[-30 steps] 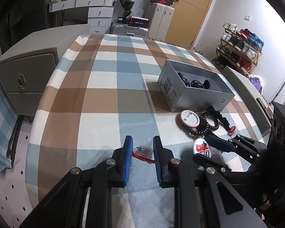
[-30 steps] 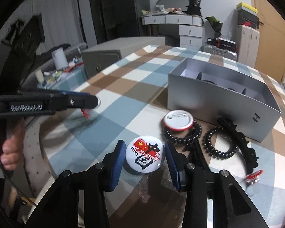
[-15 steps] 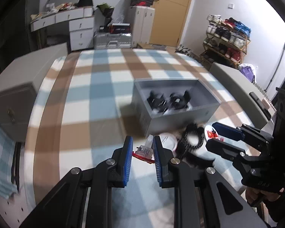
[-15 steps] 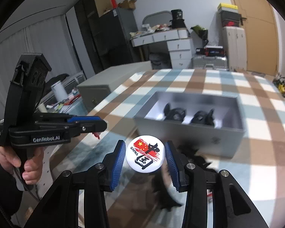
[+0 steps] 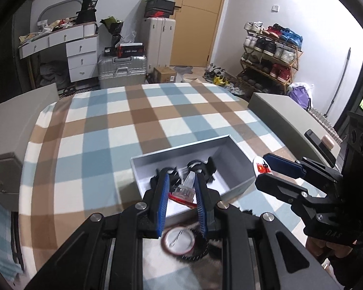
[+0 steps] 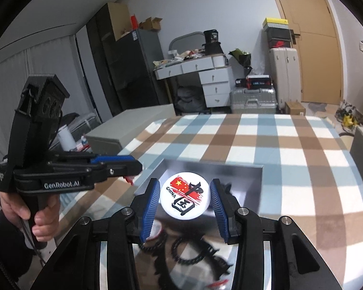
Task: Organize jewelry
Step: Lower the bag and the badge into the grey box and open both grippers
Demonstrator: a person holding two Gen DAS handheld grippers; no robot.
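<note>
Left wrist view: left gripper [image 5: 181,194] sits at lower centre of frame, jaws narrow, blue pads [image 5: 162,200] pinching a small clear-and-red clip [image 5: 185,191] btwn them. Clip hangs in front of the grey box [image 5: 237,152], which lies mid-frame on the checked cloth [image 5: 104,130]. Inside the box, black hair claws [image 5: 205,168] show just past the pads, partly hidden. Below the left gripper, bottom centre, a round pin badge lying face down [image 5: 177,240], red rim, w/ black beaded bracelets [image 5: 198,253] at its right edge, blurred. Right side of frame: right gripper [image 5: 261,171] comes in from the right edge, its tips holding the white flag badge [image 5: 260,168] edge-on near the box's right corner.

Right wrist view: right gripper [image 6: 185,201] low centre, jaws part-open and closed onto the flag badge [image 6: 184,197]; both blue pads touch its rim, face toward the camera, red flag and "CHINA" readable. Badge is up off the cloth, in front of the grey box [image 6: 244,171]. Beneath the fingers, bottom centre, black coil bands [image 6: 193,253] and a dark clip, blurred. Left of frame: left gripper [image 6: 133,169] seen side-on, a person's hand [image 6: 38,215] round its grip at lower left; a bit of red [image 6: 129,180] pokes out under its tip. Cloth fills the right half
</note>
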